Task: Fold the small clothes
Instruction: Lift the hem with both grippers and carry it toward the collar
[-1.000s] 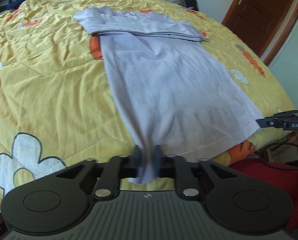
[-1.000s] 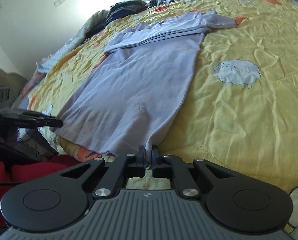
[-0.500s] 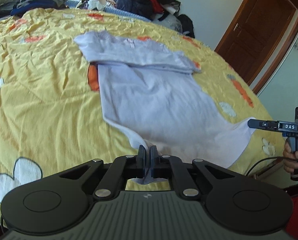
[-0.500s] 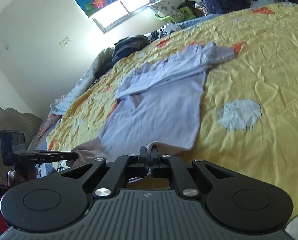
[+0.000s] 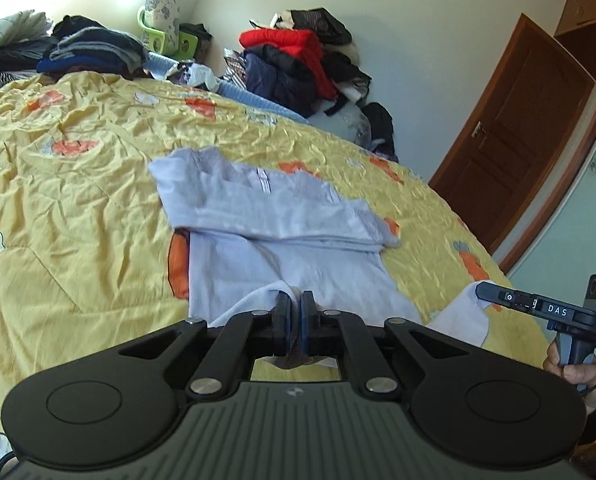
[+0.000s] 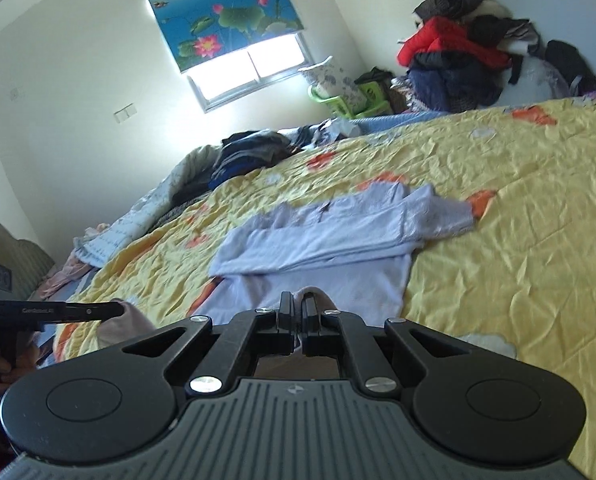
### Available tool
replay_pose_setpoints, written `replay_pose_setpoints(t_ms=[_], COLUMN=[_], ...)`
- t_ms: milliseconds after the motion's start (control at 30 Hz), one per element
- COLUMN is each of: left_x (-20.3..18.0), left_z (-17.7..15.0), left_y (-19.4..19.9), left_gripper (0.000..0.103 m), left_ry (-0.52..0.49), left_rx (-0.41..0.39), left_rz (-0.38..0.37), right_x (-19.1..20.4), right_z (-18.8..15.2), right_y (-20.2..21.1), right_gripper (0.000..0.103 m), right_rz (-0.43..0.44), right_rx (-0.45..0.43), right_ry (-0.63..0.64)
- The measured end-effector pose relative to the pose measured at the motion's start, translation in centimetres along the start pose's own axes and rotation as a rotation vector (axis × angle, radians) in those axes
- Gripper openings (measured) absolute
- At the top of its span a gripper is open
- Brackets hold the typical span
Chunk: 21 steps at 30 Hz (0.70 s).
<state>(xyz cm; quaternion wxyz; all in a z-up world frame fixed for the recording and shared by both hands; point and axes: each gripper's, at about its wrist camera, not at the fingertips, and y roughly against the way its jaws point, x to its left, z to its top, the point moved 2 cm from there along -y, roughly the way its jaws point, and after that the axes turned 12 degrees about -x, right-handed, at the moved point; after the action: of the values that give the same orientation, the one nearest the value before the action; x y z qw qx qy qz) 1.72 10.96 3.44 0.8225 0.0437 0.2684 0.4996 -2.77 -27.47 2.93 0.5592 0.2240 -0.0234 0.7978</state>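
A pale lilac shirt [image 5: 282,240] lies on the yellow bedspread [image 5: 78,208], its sleeves folded across the top. My left gripper [image 5: 292,304] is shut on the shirt's left hem corner and holds it lifted above the shirt's body. My right gripper [image 6: 297,306] is shut on the right hem corner of the shirt [image 6: 338,236], also lifted. The right gripper shows in the left wrist view [image 5: 482,290] with the hem hanging from it. The left gripper shows in the right wrist view [image 6: 120,310].
Piles of clothes [image 5: 298,64] and a green basket [image 5: 166,38] stand at the far end of the bed. A brown door [image 5: 510,160] is on the right. A window with a flower blind [image 6: 226,28] is on the far wall.
Both grippers have lifted the hem off the near edge of the bed and carried it forward over the shirt's body, towards the folded sleeves. Both stay shut on the hem.
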Motion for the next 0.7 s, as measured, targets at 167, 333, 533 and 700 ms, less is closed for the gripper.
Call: replay_pose_setpoints(t_ms=[167, 333, 533, 700], left_x=[-0.1, 0.0, -0.6, -0.5], left_z=[0.8, 1.7, 2.3, 2.7], left_y=[-0.7, -1.8, -3.5, -4.8], left_gripper=[0.005, 0.005, 0.005, 0.005], left_ry=[-0.022, -0.01, -0.033, -0.033], left_rx=[-0.03, -0.059, -0.079, -0.073], left_rz=[0.078, 0.105, 0.12, 0.146], right_x=[-0.5, -0.9, -0.9, -1.3], right_z=[0.4, 0.5, 0.9, 1.0], right_y=[-0.7, -1.7, -3.3, -4.4], right_gripper=[0.008, 0.008, 0.008, 0.008], right_rz=[-0.07, -0.113, -0.133, -0.142], right_rx=[-0.038, -0.059, -0.075, -0.08], right_ry=[0.023, 0.048, 0.09, 0.092])
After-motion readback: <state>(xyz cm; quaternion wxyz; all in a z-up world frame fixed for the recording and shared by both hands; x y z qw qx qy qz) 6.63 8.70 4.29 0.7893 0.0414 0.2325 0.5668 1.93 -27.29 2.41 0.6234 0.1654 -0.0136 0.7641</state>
